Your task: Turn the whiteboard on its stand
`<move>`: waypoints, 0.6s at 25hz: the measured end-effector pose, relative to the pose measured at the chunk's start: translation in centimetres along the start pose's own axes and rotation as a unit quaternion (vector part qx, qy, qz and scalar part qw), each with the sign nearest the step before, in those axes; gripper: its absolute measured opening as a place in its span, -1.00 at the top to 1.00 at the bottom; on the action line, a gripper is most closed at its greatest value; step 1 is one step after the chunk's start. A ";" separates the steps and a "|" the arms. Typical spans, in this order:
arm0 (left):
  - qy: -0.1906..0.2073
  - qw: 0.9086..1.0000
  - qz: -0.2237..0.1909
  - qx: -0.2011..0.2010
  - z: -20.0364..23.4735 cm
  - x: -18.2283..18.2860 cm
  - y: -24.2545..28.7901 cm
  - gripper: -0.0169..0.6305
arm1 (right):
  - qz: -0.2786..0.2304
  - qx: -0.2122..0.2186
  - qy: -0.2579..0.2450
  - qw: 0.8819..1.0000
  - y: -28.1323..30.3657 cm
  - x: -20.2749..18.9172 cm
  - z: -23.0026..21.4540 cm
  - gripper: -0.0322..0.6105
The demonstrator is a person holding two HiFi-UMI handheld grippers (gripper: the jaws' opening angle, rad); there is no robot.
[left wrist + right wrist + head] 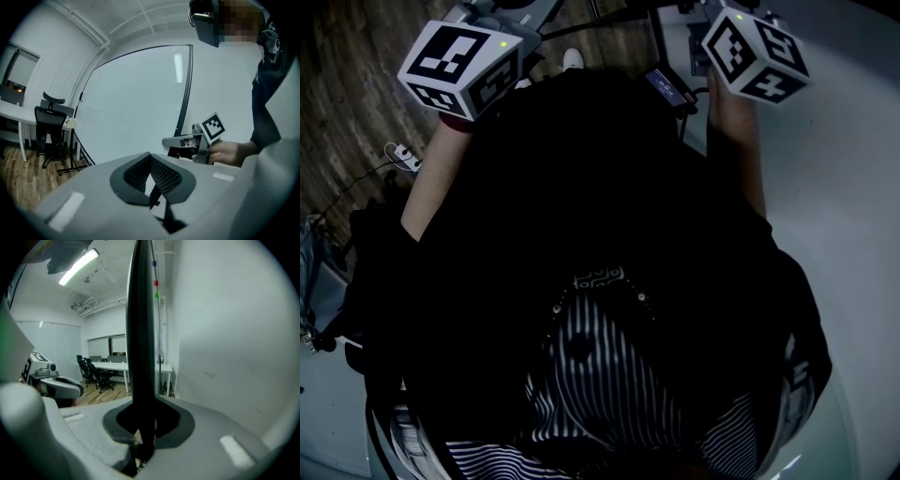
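The whiteboard [136,103] stands upright ahead in the left gripper view, its black frame edge [186,89] running down its right side. My right gripper [171,140] reaches in from the right and grips that edge at mid height. In the right gripper view the black frame bar [142,333] rises straight up out of my right gripper [143,427], whose pads press on it, with the white panel [234,343] to its right. My left gripper [150,180] is held back from the board, shut and holding nothing. From the head view only both marker cubes [459,66] [755,54] show.
An office chair [49,124] and a desk [11,112] stand left of the board on wooden floor. More desks and chairs [105,369] line the far room. A cable and plug block [403,155] lie on the floor at my left. My dark-clothed body fills the head view.
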State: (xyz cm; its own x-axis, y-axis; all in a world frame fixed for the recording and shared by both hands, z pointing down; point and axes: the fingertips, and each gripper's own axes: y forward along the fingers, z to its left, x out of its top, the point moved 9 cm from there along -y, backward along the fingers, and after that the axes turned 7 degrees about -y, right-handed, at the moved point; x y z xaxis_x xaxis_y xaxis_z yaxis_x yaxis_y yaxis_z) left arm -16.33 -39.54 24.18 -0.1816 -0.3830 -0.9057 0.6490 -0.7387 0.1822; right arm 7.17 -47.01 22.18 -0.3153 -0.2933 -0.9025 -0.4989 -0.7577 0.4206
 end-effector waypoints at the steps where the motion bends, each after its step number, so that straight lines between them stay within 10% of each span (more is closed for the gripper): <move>1: 0.001 1.000 0.000 -0.001 -0.1 0.1 -0.2 0.95 | -0.002 -0.002 0.001 1.000 -0.1 0.2 0.4 0.76; 15: 0.005 1.000 0.006 -0.017 -1.4 -1.1 1.2 0.95 | -0.011 0.034 0.021 0.999 -0.4 -1.2 2.8 0.68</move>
State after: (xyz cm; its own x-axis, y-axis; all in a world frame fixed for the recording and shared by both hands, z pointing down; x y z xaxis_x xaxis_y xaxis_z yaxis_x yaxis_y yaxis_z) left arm -14.29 -39.27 24.82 -0.1658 -0.3854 -0.9077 0.6759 -0.7147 0.1800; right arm 5.54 -44.73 23.36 -0.2694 -0.3021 -0.9144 -0.5605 -0.7230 0.4040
